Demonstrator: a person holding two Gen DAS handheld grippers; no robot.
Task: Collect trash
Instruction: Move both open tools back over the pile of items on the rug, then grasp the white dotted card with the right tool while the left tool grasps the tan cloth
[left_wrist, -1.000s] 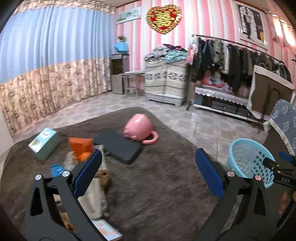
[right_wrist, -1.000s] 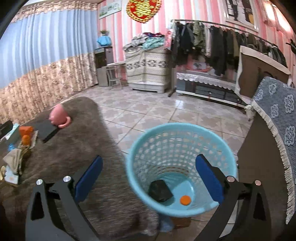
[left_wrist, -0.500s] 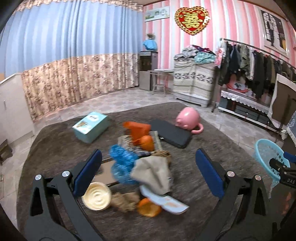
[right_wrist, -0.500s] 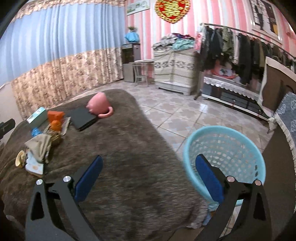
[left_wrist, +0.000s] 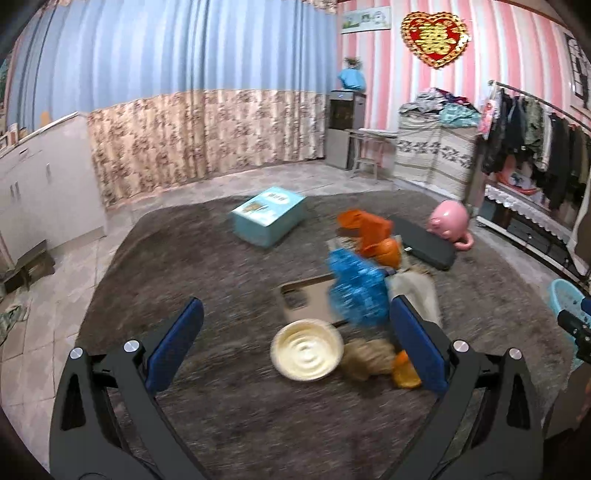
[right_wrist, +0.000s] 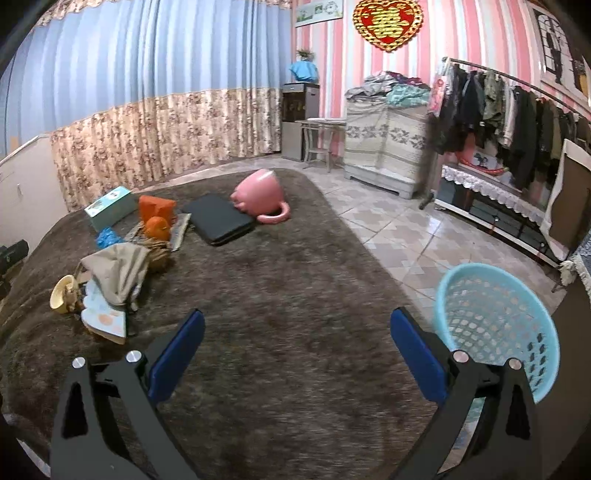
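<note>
A heap of trash lies on the brown fuzzy table cover (left_wrist: 221, 266): a cream round lid (left_wrist: 306, 349), a crumpled blue wrapper (left_wrist: 356, 291), a beige cloth (right_wrist: 118, 271), orange pieces (left_wrist: 369, 230) and brown scraps. My left gripper (left_wrist: 295, 347) is open and empty, hovering just before the cream lid. My right gripper (right_wrist: 295, 350) is open and empty over bare cover, right of the heap (right_wrist: 110, 273). The light blue mesh trash basket (right_wrist: 498, 325) stands at the table's right edge, beside the right finger.
A teal box (left_wrist: 267, 214), a black flat case (right_wrist: 218, 219) and a pink pig mug (right_wrist: 260, 195) lie behind the heap. Tiled floor, a clothes rack (right_wrist: 517, 110) and a draped cabinet (right_wrist: 384, 144) are beyond the table.
Both grippers swung left. The left view turned from the table's right part onto the heap. The right view left the basket's inside, and now looks over the table.
</note>
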